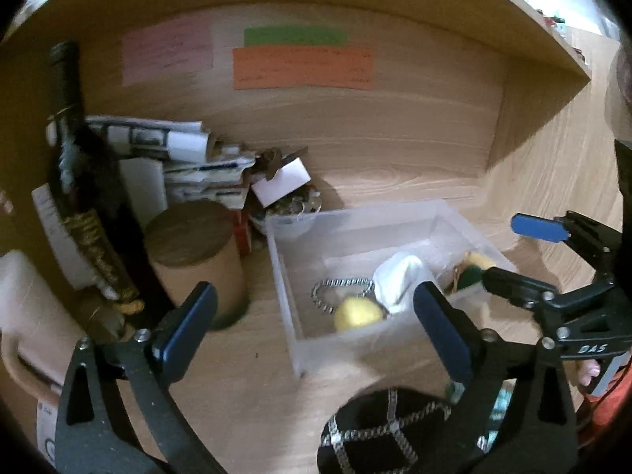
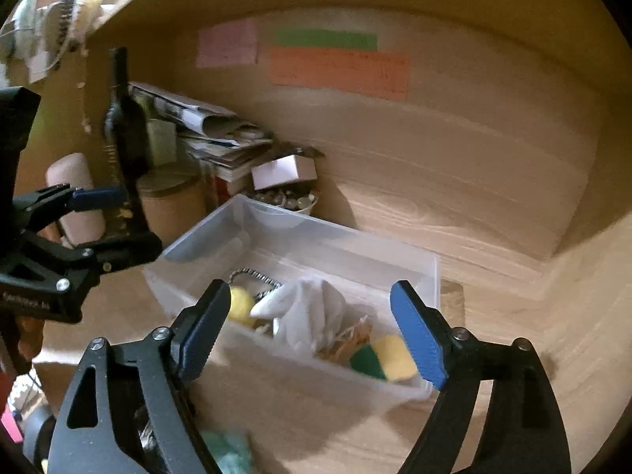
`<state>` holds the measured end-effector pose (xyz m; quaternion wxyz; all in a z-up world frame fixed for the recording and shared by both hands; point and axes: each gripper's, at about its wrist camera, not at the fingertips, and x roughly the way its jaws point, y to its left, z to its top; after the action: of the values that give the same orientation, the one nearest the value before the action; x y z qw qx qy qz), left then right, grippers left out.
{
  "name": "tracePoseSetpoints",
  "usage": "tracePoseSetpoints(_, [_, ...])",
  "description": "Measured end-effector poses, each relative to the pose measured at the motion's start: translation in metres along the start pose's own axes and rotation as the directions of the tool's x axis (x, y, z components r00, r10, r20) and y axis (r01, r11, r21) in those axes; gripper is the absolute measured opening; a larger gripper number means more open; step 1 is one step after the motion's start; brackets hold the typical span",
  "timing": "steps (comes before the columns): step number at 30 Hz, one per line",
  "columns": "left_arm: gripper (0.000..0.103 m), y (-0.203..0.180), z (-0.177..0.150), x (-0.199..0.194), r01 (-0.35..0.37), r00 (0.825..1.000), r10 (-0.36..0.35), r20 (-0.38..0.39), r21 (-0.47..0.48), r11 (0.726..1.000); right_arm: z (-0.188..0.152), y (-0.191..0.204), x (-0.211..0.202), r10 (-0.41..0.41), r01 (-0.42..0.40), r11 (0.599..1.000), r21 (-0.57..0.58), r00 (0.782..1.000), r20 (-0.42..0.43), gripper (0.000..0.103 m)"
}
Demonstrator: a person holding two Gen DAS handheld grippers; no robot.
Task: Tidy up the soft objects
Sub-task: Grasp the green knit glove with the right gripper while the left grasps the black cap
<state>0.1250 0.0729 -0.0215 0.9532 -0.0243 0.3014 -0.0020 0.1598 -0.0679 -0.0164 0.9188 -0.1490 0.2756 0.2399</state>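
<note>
The left hand-held gripper (image 1: 316, 328) is wide apart, and nothing is between its 2 blue pads. The right hand-held gripper (image 2: 312, 331) is wide apart too, and it holds nothing.

Both hang over a clear plastic box (image 2: 276, 225) that sits on the wooden desk (image 2: 513, 316). The soft things are inside the box. A white cloth (image 2: 312, 312) lies bunched up in the middle. A yellow ball (image 1: 357, 314) lies just beside the cloth. A black-and-white cord (image 1: 328, 288) loops on the box floor, touching the ball. A yellow and green sponge (image 2: 385, 357) lies in the corner of the box nearest the right gripper's blue pad. Some tan stringy stuff (image 2: 347, 339) lies between the cloth and the sponge.

In the left wrist view, a black thing with a silver criss-cross pattern (image 1: 379, 434) sits low, in front of the box. In the right wrist view, something pale green and fuzzy (image 2: 233, 450) shows at the bottom, but it is too blurry to tell what it is.

Behind the box, a dark bottle (image 1: 69, 118) stands upright near a round brown tub with a wooden lid (image 1: 193, 252). A pile of papers (image 1: 189, 158) is stacked by the back wall. A small bowl of bits (image 2: 292, 199) sits just behind the box, with a little white box (image 2: 282, 172) on top. Pink (image 1: 168, 49), green (image 1: 296, 35) and orange (image 1: 302, 67) notes are stuck on the wall.
</note>
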Motion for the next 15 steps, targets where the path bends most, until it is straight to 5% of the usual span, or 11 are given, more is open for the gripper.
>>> tracePoseSetpoints(8, [0.101, 0.001, -0.044, 0.006, -0.009, 0.994, 0.010, -0.111, 0.011, 1.000, -0.034, 0.006, -0.020, 0.057, -0.056, 0.998, 0.036, 0.998, -0.023, 0.081])
tracePoseSetpoints(15, [0.101, -0.006, -0.085, 0.028, 0.011, 0.966, 0.001, -0.257, 0.044, 0.999, -0.073, 0.020, -0.021, 0.074, -0.072, 0.997, 0.025, 0.993, -0.088, 0.081])
